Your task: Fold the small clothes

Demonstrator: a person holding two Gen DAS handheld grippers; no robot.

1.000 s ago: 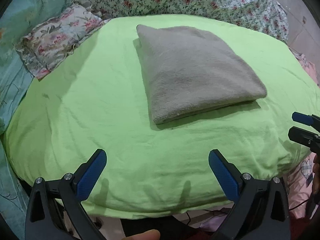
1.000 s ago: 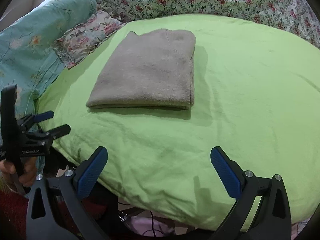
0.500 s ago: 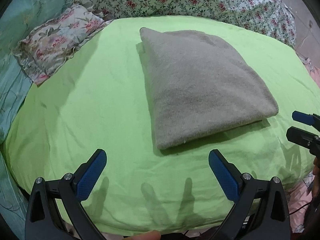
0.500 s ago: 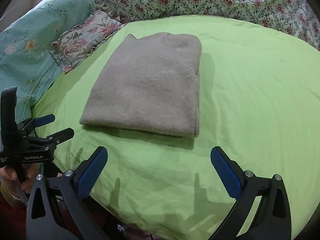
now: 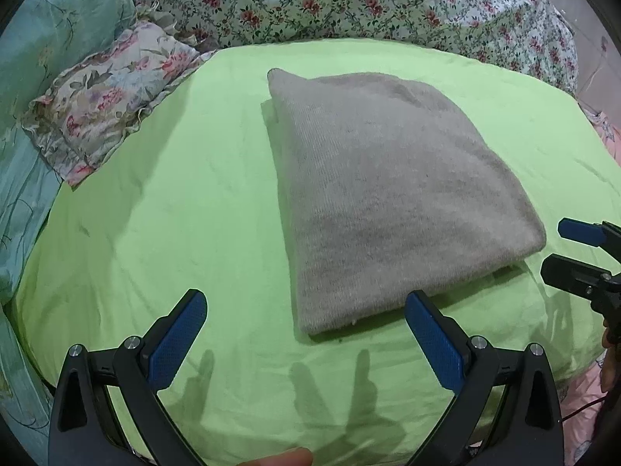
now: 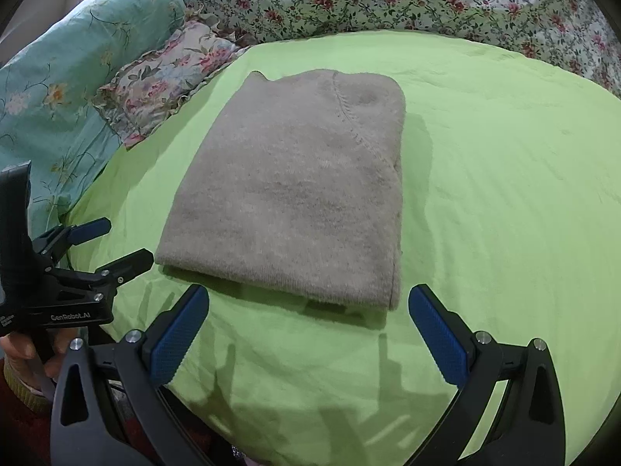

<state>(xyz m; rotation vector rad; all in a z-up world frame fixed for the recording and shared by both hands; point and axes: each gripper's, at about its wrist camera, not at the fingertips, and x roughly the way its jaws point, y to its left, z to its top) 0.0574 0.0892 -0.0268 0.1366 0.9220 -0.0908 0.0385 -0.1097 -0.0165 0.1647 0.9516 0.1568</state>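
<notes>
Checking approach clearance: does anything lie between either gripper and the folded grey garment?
Nothing visible does. Only bare green sheet separates the open left gripper and open right gripper from the grey garment.

Bare green sheet (image 5: pixel 163 209) lies open on both sides of the folded grey sweater (image 5: pixel 380 202) and along its near edge, giving room to pass. At the far left, the ruffled floral pillow (image 5: pixel 108 105) and the teal duvet (image 6: pixel 77 70) crowd the sheet's edge, and the floral quilt (image 5: pixel 349 4) banks up behind.
</notes>
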